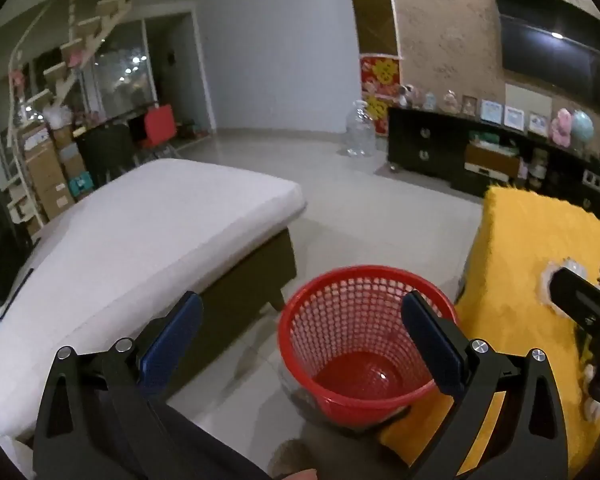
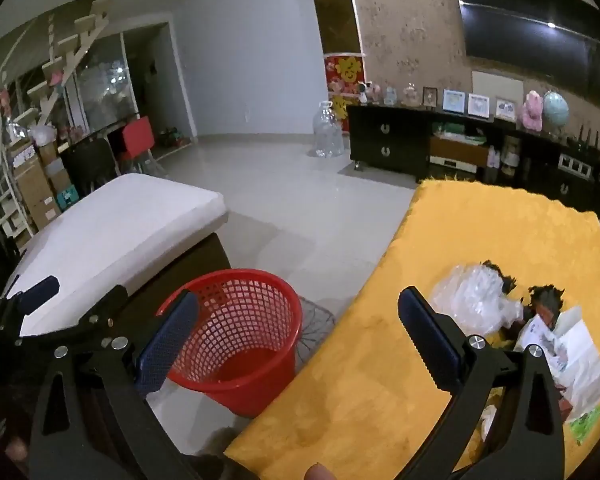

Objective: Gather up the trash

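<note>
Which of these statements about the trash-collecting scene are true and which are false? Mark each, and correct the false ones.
1. The red mesh basket holds no trash. True.
2. The crumpled clear plastic lies on the white cushion. False: it lies on the yellow tablecloth.
3. Both tools are open and hold nothing. True: the left tool and the right tool each have their fingers spread wide.
4. The basket stands on the yellow tablecloth. False: it stands on the tiled floor, beside the table.
5. Printed paper lies near the plastic. True.
</note>
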Action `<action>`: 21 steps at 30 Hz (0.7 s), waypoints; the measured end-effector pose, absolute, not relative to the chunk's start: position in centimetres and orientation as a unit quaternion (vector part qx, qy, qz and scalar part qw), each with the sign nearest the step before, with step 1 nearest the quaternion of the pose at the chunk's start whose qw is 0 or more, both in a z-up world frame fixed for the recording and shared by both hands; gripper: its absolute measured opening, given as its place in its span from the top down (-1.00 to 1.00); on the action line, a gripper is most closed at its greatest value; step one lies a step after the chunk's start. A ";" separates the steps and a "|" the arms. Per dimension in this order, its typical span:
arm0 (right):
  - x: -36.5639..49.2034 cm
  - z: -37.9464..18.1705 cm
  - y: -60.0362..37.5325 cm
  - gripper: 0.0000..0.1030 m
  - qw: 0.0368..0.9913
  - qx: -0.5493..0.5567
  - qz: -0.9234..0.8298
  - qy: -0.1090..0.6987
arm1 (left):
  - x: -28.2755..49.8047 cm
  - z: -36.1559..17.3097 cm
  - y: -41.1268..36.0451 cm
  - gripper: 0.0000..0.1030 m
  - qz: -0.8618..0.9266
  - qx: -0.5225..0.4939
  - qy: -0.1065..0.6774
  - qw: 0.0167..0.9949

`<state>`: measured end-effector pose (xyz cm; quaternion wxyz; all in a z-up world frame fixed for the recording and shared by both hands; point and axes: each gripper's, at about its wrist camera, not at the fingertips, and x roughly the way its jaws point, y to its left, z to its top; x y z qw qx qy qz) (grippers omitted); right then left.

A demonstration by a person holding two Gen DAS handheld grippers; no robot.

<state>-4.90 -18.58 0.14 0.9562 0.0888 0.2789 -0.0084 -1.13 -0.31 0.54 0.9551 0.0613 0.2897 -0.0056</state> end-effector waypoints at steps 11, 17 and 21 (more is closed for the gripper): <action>-3.0 -1.0 -16.8 -0.89 0.953 0.082 0.009 0.290 | -0.6 0.0 0.9 -0.86 0.017 0.075 0.299 0.951; -3.4 -1.0 -17.5 -0.89 0.953 0.080 0.004 0.293 | -0.6 -0.2 0.7 -0.86 0.003 0.068 0.306 0.950; -3.7 -1.1 -18.1 -0.89 0.952 0.086 -0.002 0.294 | -0.7 -0.1 0.5 -0.86 0.000 0.067 0.306 0.950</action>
